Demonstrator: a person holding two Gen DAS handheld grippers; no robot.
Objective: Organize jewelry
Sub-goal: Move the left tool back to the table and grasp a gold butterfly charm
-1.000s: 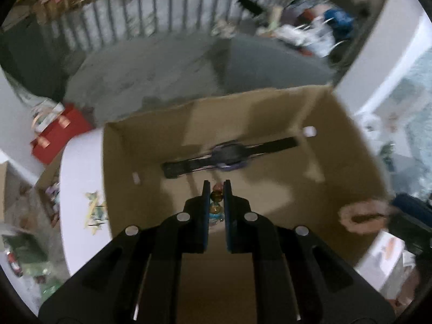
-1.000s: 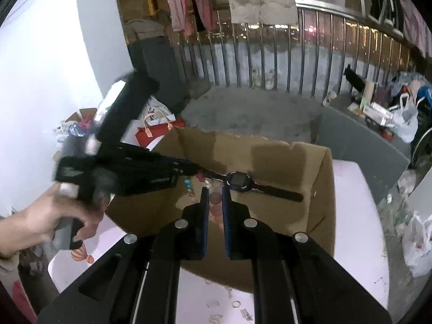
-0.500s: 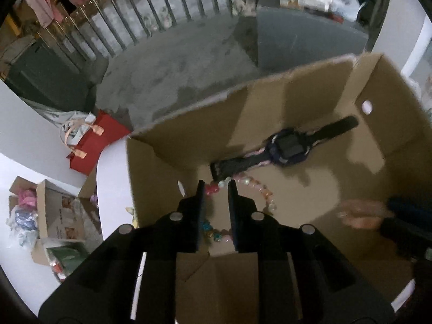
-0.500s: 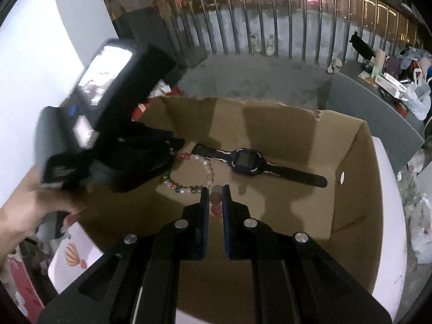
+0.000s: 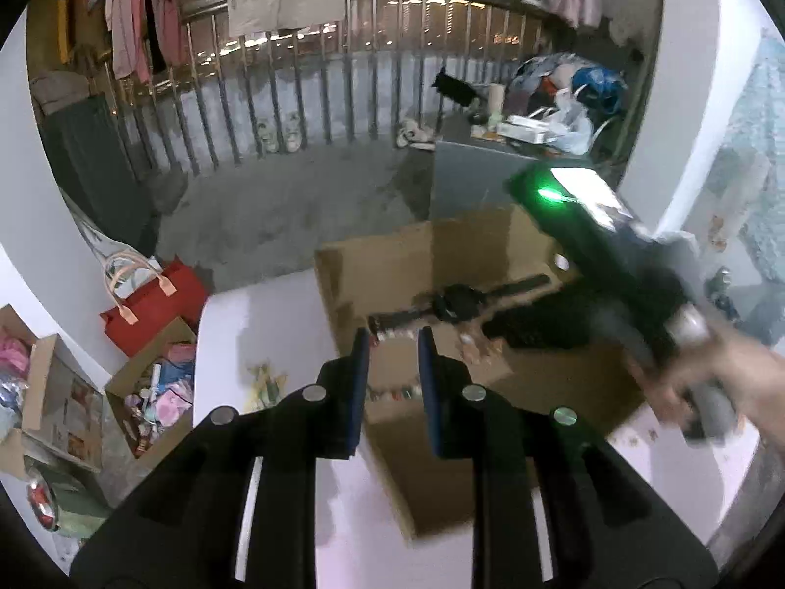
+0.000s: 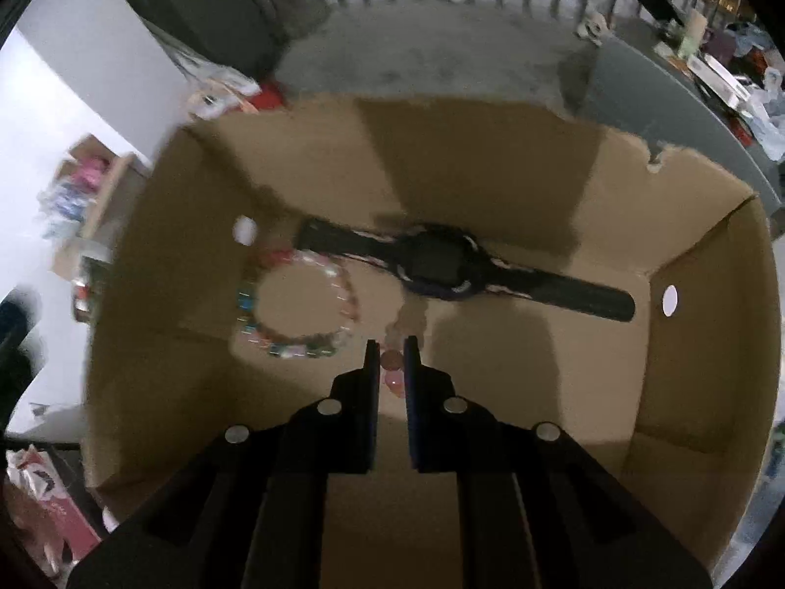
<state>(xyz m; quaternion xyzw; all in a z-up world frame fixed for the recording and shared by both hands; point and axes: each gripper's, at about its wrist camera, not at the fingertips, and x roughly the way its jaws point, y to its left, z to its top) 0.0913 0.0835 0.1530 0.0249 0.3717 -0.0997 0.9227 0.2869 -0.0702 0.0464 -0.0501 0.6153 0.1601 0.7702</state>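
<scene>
both fingers of the left gripper (image 5: 392, 338) stand a little apart with nothing pinched between them; its jaws have just been opening. the right gripper (image 6: 391, 346) has its fingers drawn narrow around small pink beads (image 6: 392, 368), a pink bead bracelet as far as can be told, and points steeply down into the cardboard box (image 6: 711, 343).

on the box floor lie a black watch (image 6: 441, 267) stretched flat and a ring of coloured beads (image 6: 299, 304), a bracelet, just beside the watch's left strap. the box sits on a white table (image 5: 255, 324).

only the left wrist view shows the right hand (image 5: 716, 383) gripping its tool's handle, reaching over the box's right side, blurred, with a green light on the tool. it also shows a red bag (image 5: 157, 304) on the floor and clothes hanging above a railing (image 5: 343, 88). the right wrist view alone shows the whole box floor.
</scene>
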